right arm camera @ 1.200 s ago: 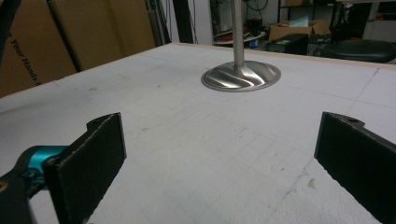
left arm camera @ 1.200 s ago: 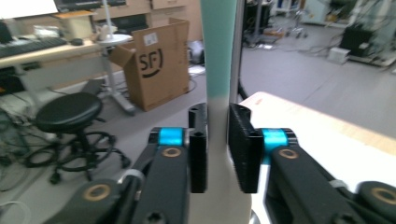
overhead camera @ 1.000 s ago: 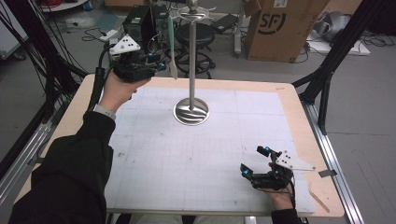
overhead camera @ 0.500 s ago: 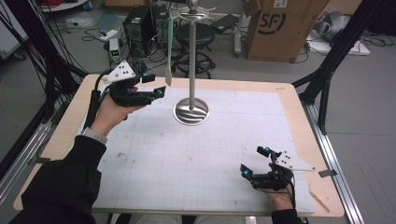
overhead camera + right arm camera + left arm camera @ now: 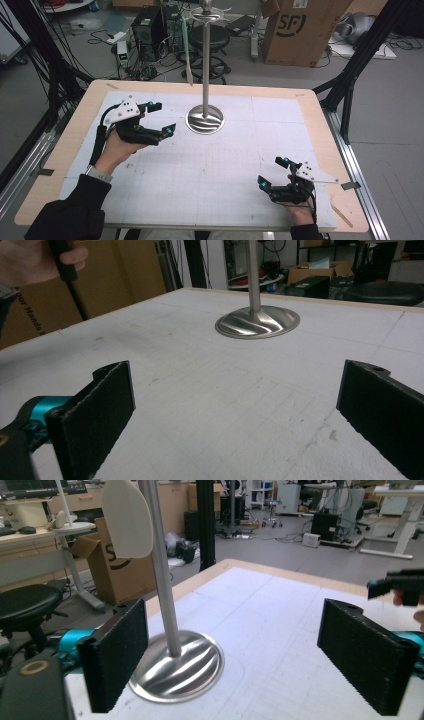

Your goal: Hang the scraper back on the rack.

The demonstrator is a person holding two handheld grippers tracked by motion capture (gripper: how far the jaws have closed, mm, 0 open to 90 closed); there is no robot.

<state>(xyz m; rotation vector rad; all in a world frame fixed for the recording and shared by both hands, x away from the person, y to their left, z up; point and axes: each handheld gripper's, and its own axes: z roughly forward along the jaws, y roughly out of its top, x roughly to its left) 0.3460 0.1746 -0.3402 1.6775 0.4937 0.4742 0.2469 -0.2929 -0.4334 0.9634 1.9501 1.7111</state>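
A metal stand has a round base (image 5: 204, 120) (image 5: 177, 670) (image 5: 257, 321) at the middle back of the white mat and a thin pole (image 5: 206, 60) (image 5: 161, 580). A pale flat utensil (image 5: 187, 50) (image 5: 127, 517) hangs from the stand's top. My left gripper (image 5: 164, 118) (image 5: 235, 625) hovers low, just left of the base. Its jaws have just been opening and stand open with nothing between them. My right gripper (image 5: 270, 171) (image 5: 235, 390) rests open and empty at the front right of the mat.
The white gridded mat (image 5: 215, 170) covers most of the wooden table (image 5: 65, 150). Behind the table stand a cardboard box (image 5: 300, 30), a black stool (image 5: 212, 35) and a computer tower (image 5: 150, 25). Black frame posts (image 5: 360, 60) flank the table.
My left gripper has come down and toward me from beside the hanging utensil to just above the mat, and its jaws have spread wider. The right gripper has stayed still.
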